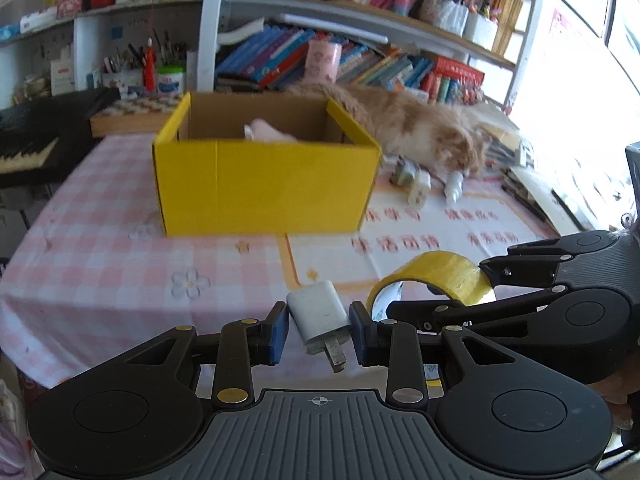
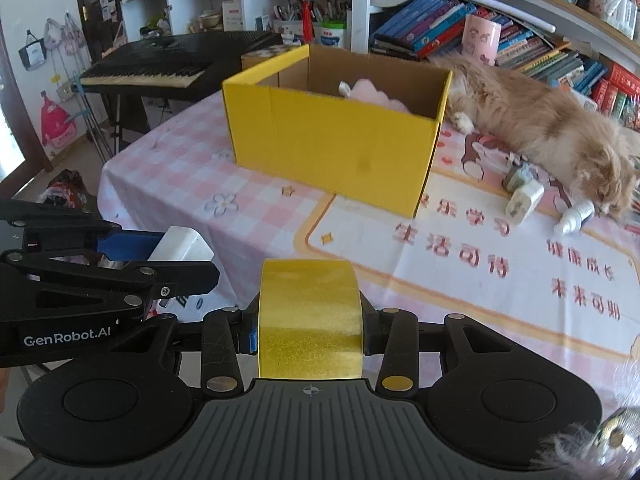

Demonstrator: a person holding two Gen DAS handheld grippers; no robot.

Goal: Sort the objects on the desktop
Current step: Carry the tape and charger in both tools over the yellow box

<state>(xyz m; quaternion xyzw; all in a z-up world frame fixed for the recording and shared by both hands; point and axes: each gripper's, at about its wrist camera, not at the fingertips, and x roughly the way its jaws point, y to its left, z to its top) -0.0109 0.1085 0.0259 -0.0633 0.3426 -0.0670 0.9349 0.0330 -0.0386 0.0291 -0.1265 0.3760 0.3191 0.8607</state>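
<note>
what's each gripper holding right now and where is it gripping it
Left gripper: white charger, jaws on its two sides, prongs toward the camera. Right gripper: yellow tape roll, jaws on its two flat faces.

A lived-in family home: crowded bookshelves of bright children's books line the wall, an electronic keyboard stands off the table's far corner, and a fluffy cat sprawls along its checked pink cloth.

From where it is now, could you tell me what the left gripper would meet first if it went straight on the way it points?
Probably the pink checked tablecloth just short of the yellow box. The left gripper, shut on the white charger, points downward; depth is unclear, so it might reach the box's front wall.
</note>
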